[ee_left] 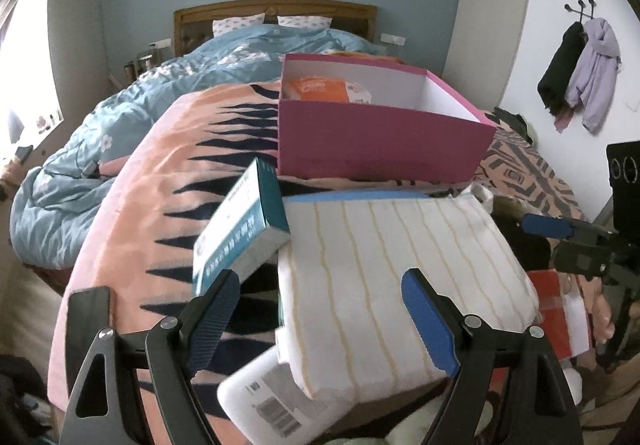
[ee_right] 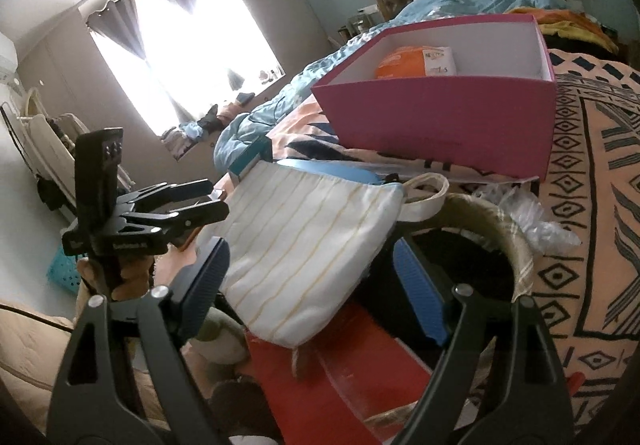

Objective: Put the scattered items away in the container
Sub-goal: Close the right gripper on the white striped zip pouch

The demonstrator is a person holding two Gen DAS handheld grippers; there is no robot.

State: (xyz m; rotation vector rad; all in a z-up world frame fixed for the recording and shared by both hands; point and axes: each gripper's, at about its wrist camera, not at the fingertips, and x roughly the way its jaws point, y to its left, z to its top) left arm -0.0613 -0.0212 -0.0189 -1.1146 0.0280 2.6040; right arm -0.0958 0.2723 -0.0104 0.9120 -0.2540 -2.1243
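Right now my left gripper (ee_left: 322, 291) hangs with its jaws spread wide over a white pouch with yellow stripes (ee_left: 396, 261), gripping nothing. My right gripper (ee_right: 310, 265) is likewise wide open around that pouch's other end, pads not pressing it. Beside the pouch a teal-and-white carton (ee_left: 240, 225) tilts on the peach patterned blanket (ee_left: 168, 181). Farther off stands the pink box (ee_left: 380, 141), an orange packet (ee_left: 320, 88) already inside.

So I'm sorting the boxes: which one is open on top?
The pink box on the bed, with an orange packet inside. The teal-and-white carton and the white labelled box are closed.
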